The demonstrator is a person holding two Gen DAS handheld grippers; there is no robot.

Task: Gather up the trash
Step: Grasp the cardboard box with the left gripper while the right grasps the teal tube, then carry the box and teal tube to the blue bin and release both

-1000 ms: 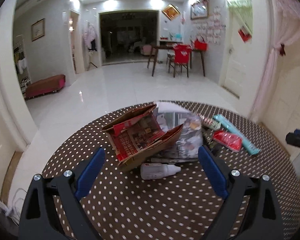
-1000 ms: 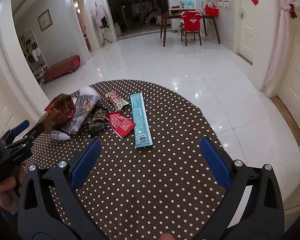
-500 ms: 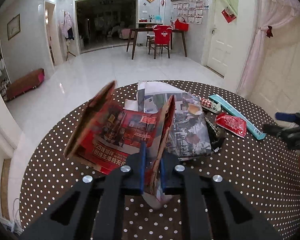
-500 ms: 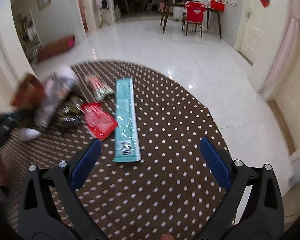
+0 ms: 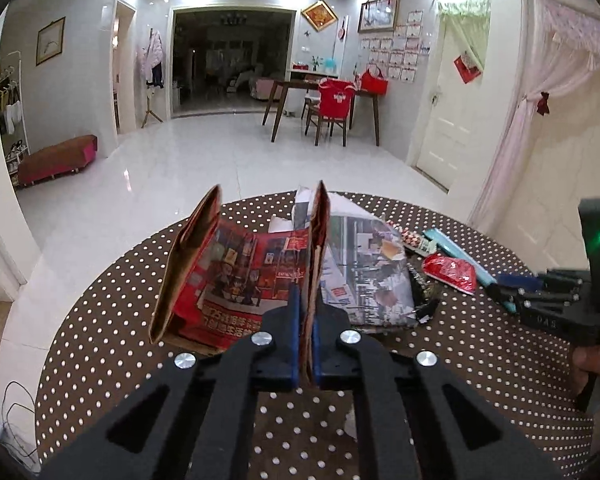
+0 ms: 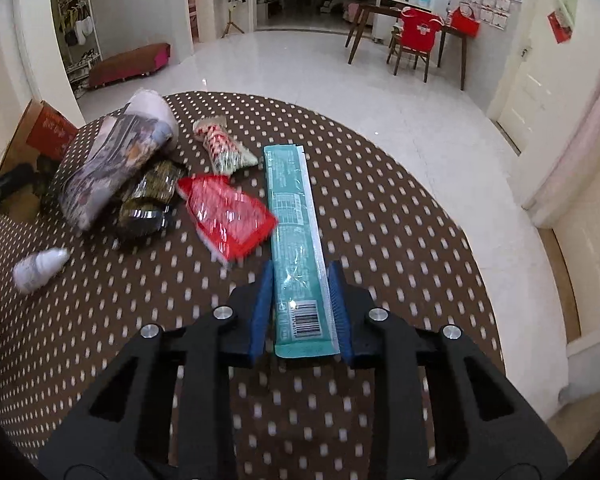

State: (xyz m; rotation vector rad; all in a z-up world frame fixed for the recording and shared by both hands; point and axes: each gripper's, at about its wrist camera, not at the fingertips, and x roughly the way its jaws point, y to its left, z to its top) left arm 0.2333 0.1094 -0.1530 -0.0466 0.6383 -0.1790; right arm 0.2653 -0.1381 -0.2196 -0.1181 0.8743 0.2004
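Note:
A red-printed cardboard box (image 5: 236, 276) stands opened on the dotted round table (image 5: 100, 320). My left gripper (image 5: 305, 292) is shut on its upright right flap. A long teal wrapper (image 6: 292, 208) lies flat on the table, and its barcode end sits between the blue pads (image 6: 260, 312) of my right gripper (image 6: 300, 276). The jaws are closing and the pads touch both edges of the wrapper. In the left wrist view the right gripper (image 5: 512, 284) reaches in from the right, held by a hand (image 5: 592, 364).
Beside the teal wrapper lie a red packet (image 6: 228, 216), a dark foil wrapper (image 6: 148, 200), a red-and-white checked wrapper (image 6: 220, 148), a rolled glossy paper (image 6: 116, 160) and a small white bottle (image 6: 40, 266). The table edge (image 6: 480, 280) drops to a white tiled floor on the right.
My left gripper went from open to shut on the box flap, and the box now stands tilted up. My right gripper came down onto the teal wrapper and closed around it.

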